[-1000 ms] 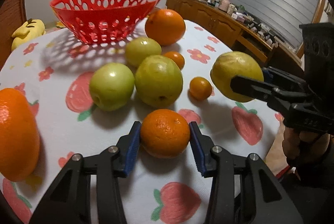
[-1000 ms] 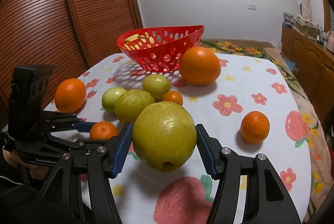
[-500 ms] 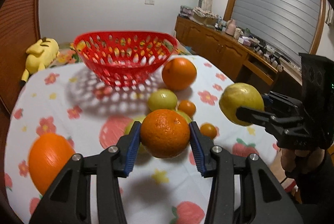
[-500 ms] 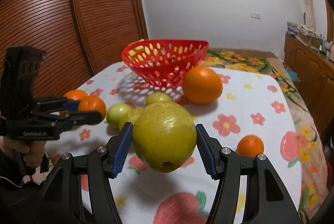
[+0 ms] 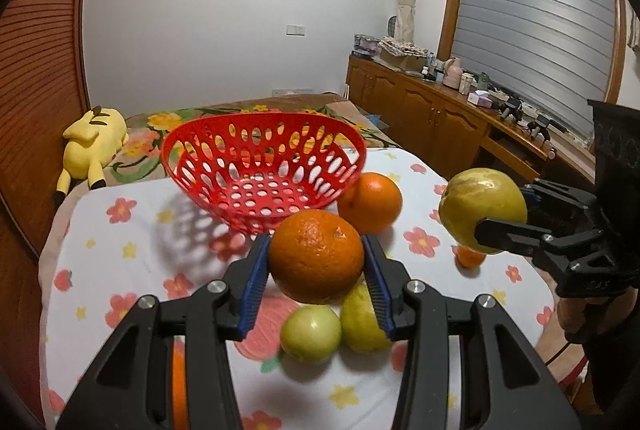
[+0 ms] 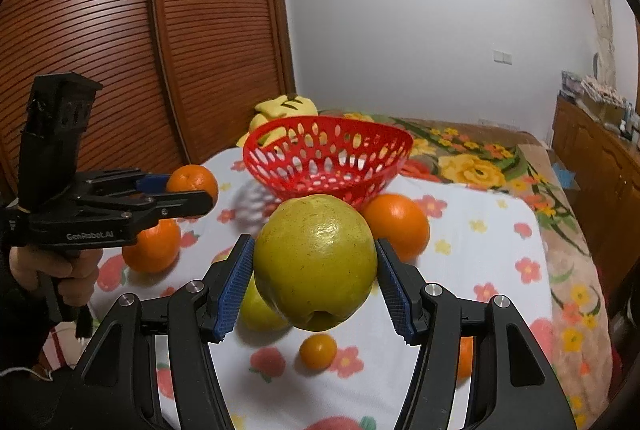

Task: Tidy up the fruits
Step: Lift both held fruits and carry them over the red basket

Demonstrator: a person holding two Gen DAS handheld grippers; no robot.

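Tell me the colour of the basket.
Red, with oval holes; the basket shows best in the left wrist view.

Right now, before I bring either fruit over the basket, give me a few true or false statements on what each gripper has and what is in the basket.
1. The left gripper is clamped on an orange. True.
2. The right gripper is empty. False: it is shut on a large yellow-green fruit.
3. The red basket already holds two fruits. False: no fruit shows inside it.
4. Both held fruits are up off the tablecloth. True.
5. A big orange sits on the cloth beside the basket. True.
6. The basket lies tipped on its side. False: it stands upright, opening upward.
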